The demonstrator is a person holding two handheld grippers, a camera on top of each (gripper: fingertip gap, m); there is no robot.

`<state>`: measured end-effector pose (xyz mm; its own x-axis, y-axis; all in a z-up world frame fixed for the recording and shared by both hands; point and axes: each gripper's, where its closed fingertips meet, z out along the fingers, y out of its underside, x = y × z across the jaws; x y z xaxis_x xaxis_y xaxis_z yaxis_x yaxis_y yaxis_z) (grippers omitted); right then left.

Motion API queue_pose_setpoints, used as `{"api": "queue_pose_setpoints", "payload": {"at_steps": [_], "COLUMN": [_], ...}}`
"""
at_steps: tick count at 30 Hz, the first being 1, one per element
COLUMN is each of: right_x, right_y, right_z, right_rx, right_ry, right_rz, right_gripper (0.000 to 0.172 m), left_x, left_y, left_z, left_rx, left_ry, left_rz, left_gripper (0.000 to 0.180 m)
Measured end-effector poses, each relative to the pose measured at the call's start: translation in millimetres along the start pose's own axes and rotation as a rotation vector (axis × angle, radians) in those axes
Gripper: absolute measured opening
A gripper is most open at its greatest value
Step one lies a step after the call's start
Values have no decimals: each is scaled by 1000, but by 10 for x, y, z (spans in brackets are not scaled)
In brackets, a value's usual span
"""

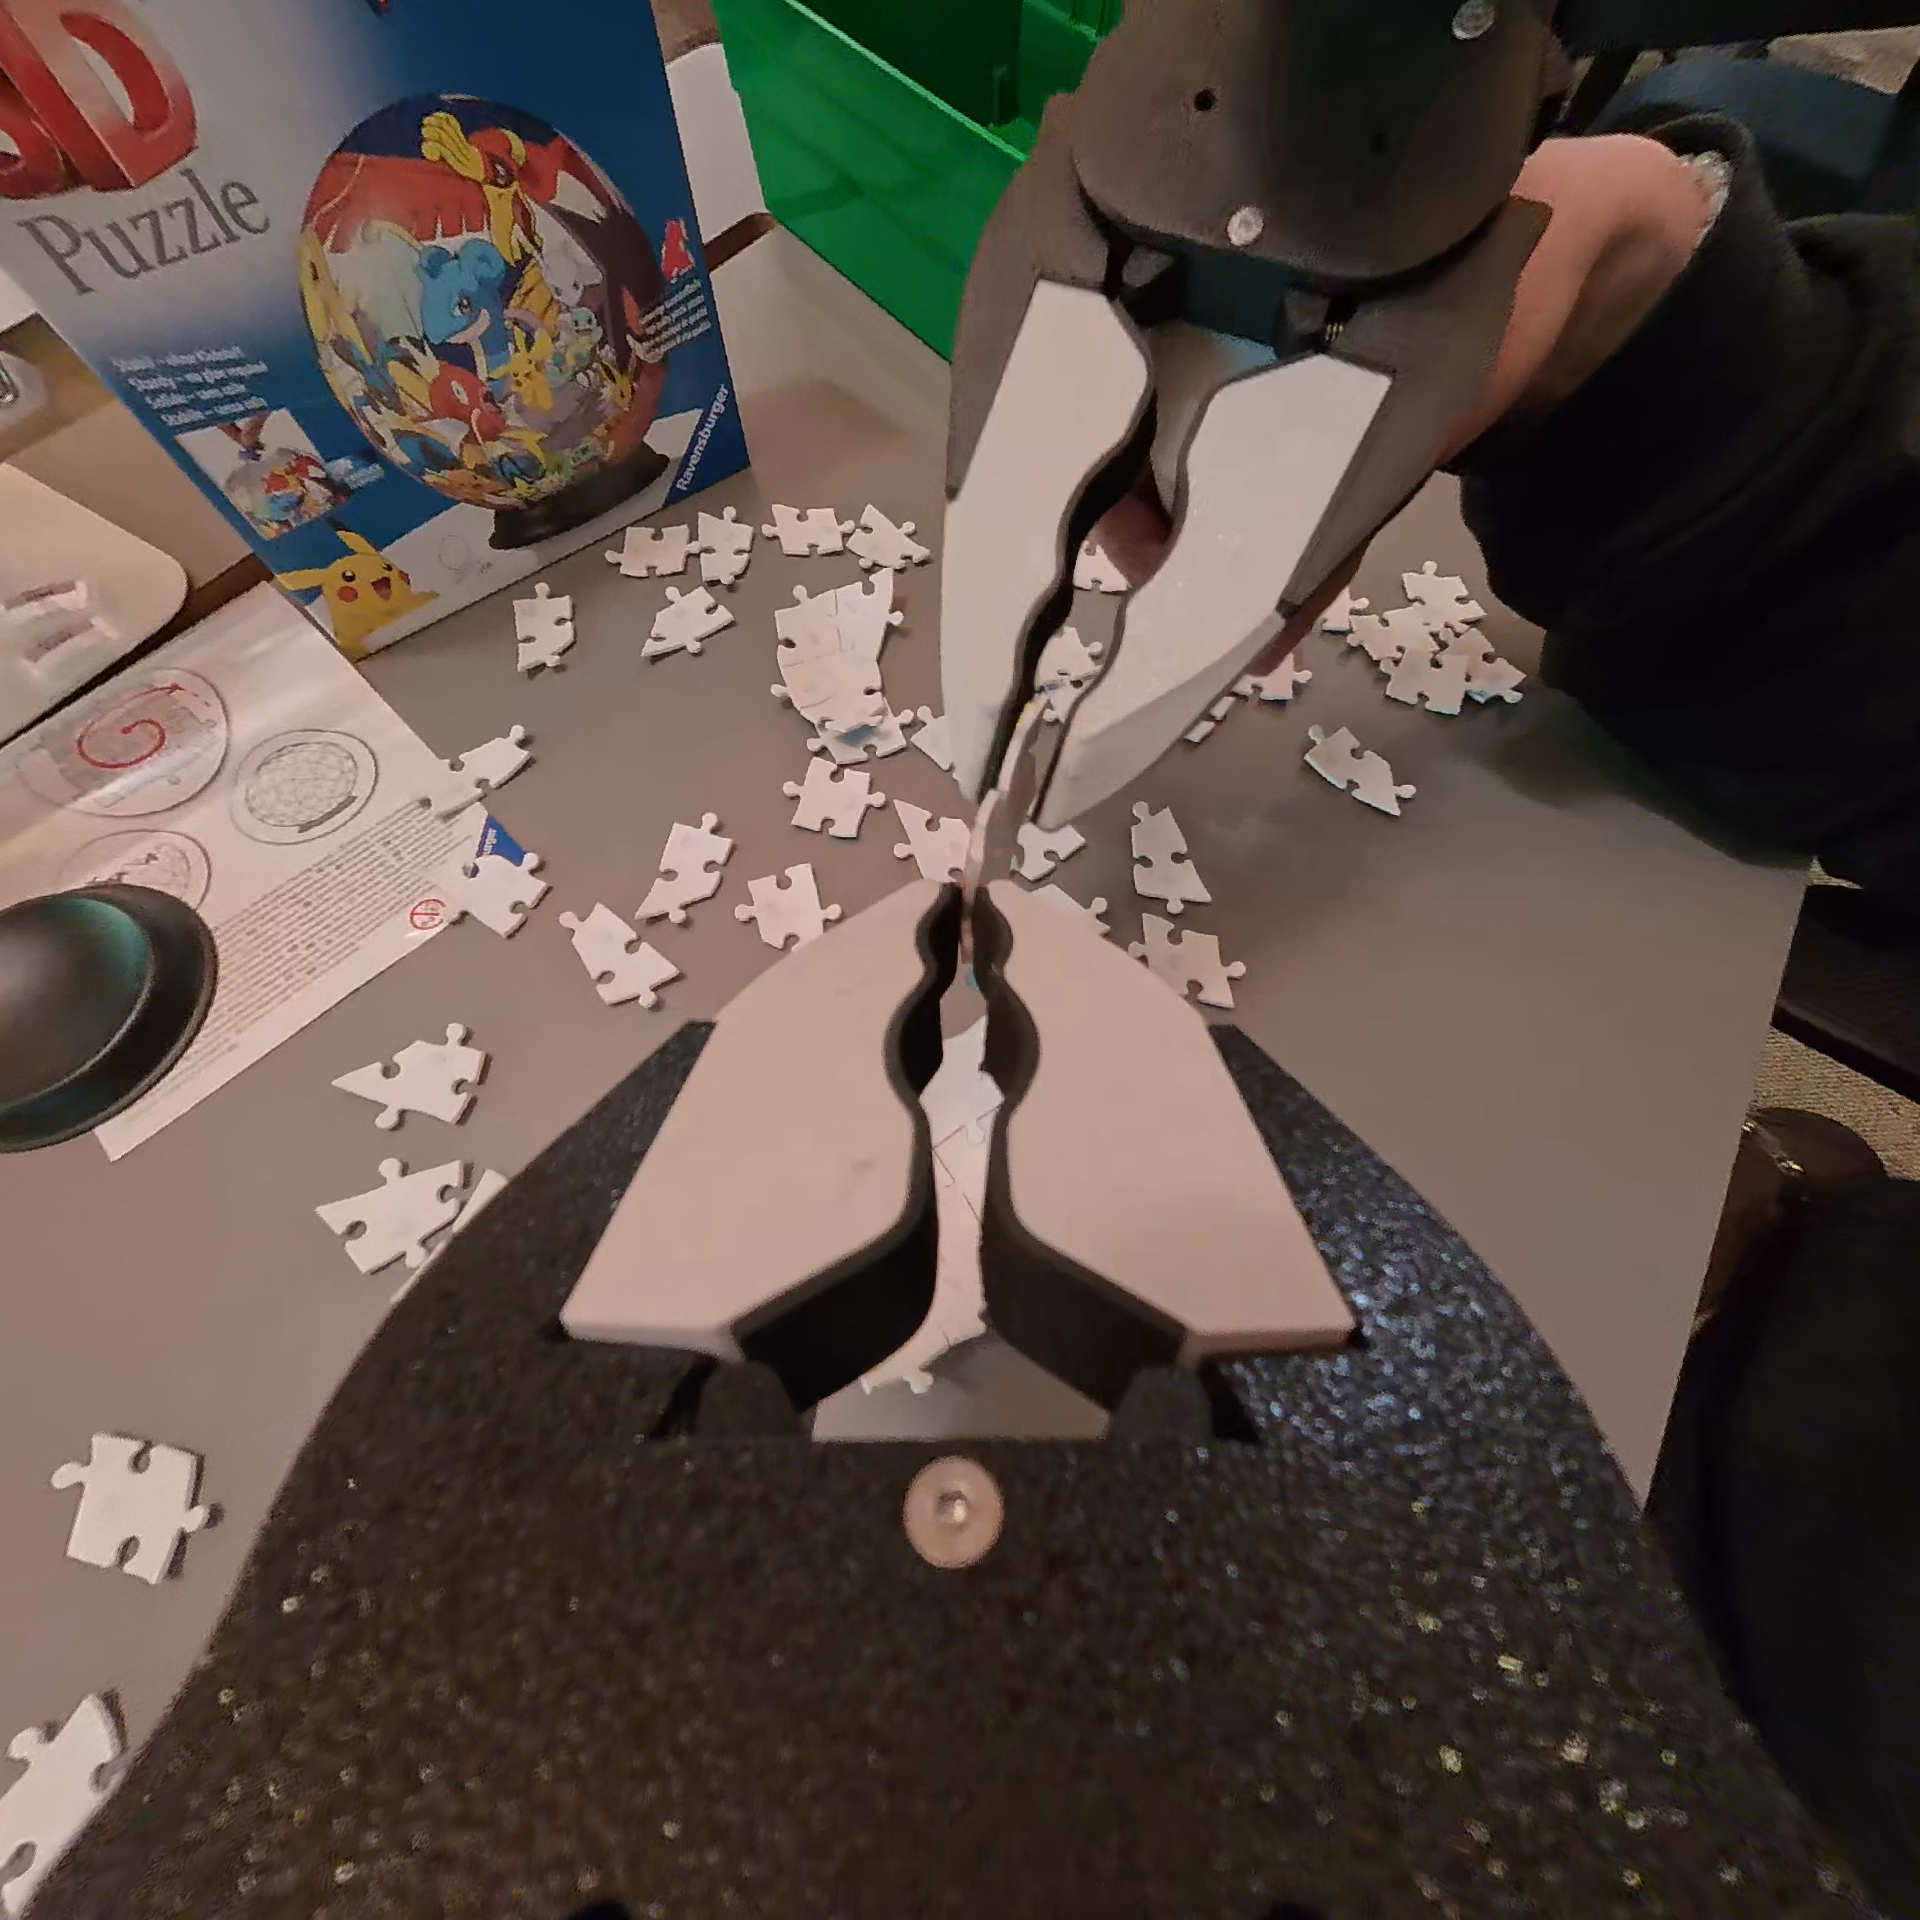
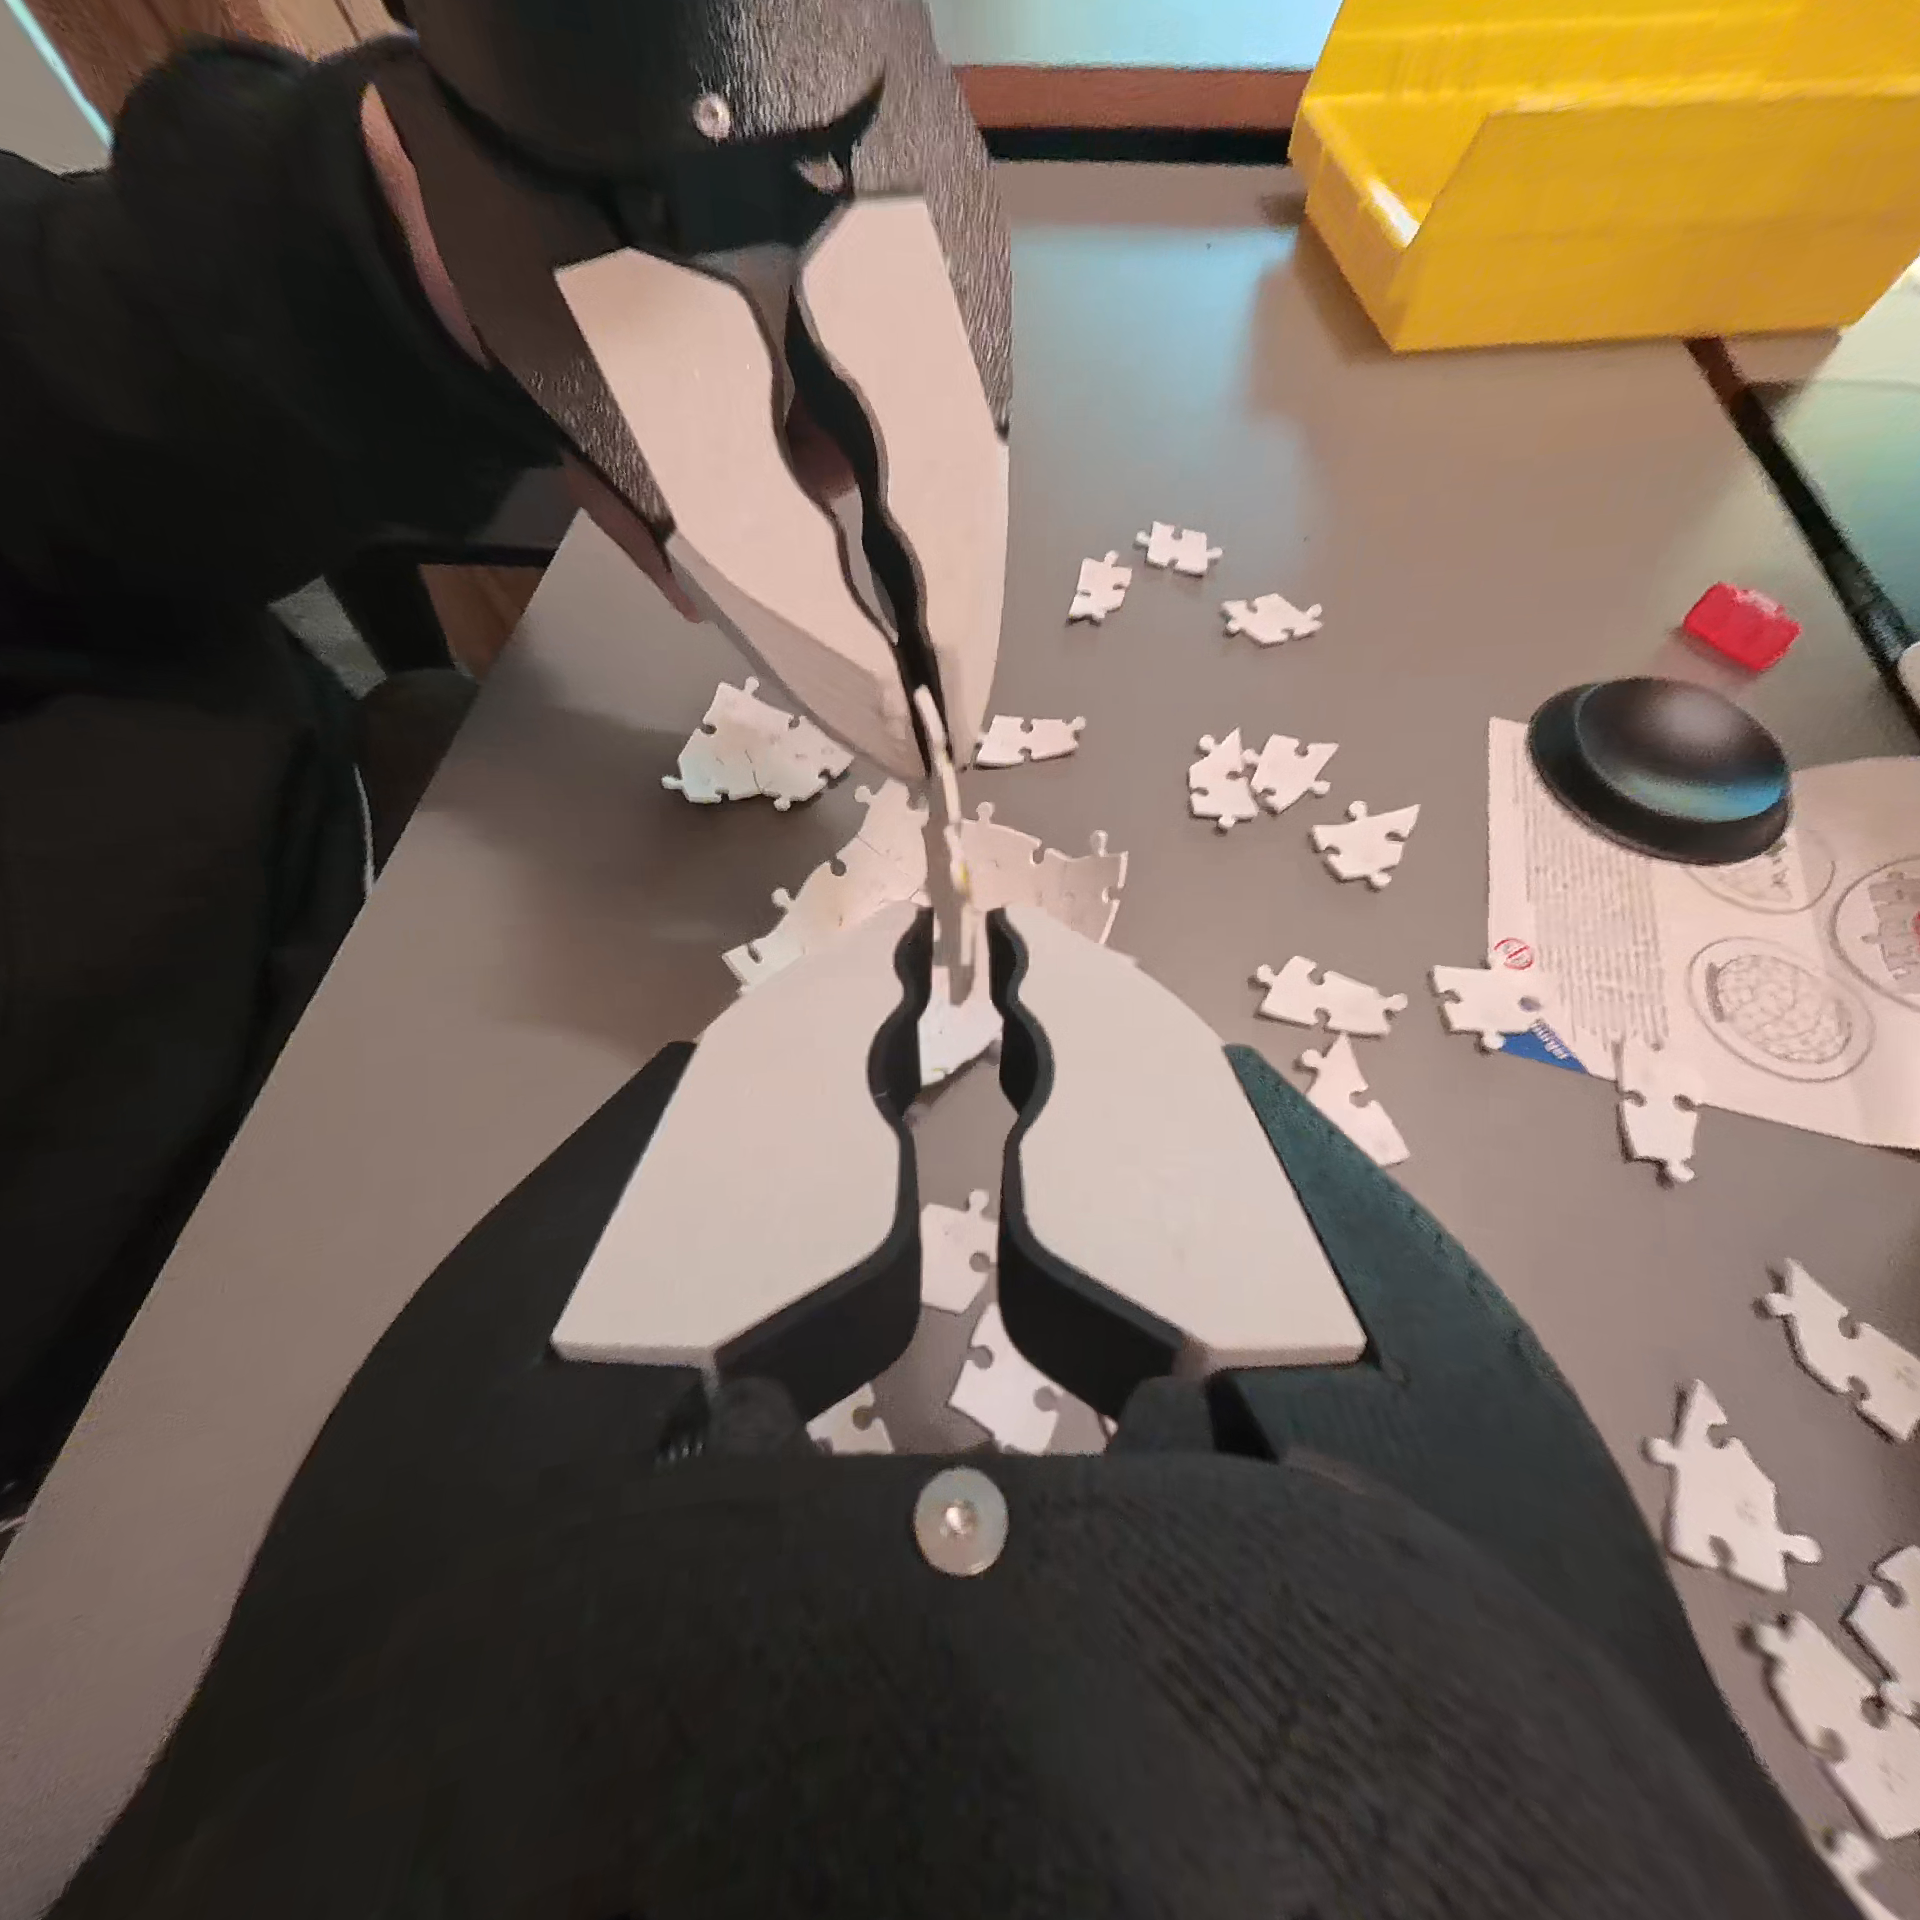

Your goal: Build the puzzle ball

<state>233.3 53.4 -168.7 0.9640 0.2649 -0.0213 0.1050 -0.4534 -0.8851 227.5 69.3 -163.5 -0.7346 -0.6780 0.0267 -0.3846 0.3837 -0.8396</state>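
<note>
We're looking at a white puzzle piece (image 1: pixel 987 831) held edge-on above the grey table (image 1: pixel 1455 1039), long axis running straight between both tips. The left gripper (image 1: pixel 971 914) is pinching its near end; the right gripper (image 2: pixel 961 935) is standing slightly parted around its far end, the piece running between its fingers. Loose pieces (image 1: pixel 686 862) are lying scattered below it.

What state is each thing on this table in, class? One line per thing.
Left gripper: shut on an edge-on puzzle piece.
Right gripper: narrowly open around a second piece; contact unclear.
Loose pieces: scattered, white side up.
Joined pieces: curved patch, lying flat.
Box: upright.
Green bin: open.
Leaflet: unfolded, flat.
</note>
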Motion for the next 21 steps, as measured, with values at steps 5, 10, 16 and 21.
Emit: {"api": "queue_pose_setpoints", "payload": {"at_steps": [5,10,16,21], "right_x": [-9,49,13,76], "right_y": [-20,-26,24,85], "right_z": [-11,-8,-57,-25], "right_rx": [-4,18,52,-25], "right_ry": [6,-53,-181,-75], "right_rz": [-18,265,460,314], "right_gripper": [2,3,4,2], "left_x": [24,-23,31,-41], "left_y": [32,11,-31,10], "left_z": [36,43,75,128], "left_rx": [-19,-6,14,16], "left_ry": [2,-59,-104,-99], "left_rz": [14,64,261,114], "left_gripper": [2,2,3,2]}}
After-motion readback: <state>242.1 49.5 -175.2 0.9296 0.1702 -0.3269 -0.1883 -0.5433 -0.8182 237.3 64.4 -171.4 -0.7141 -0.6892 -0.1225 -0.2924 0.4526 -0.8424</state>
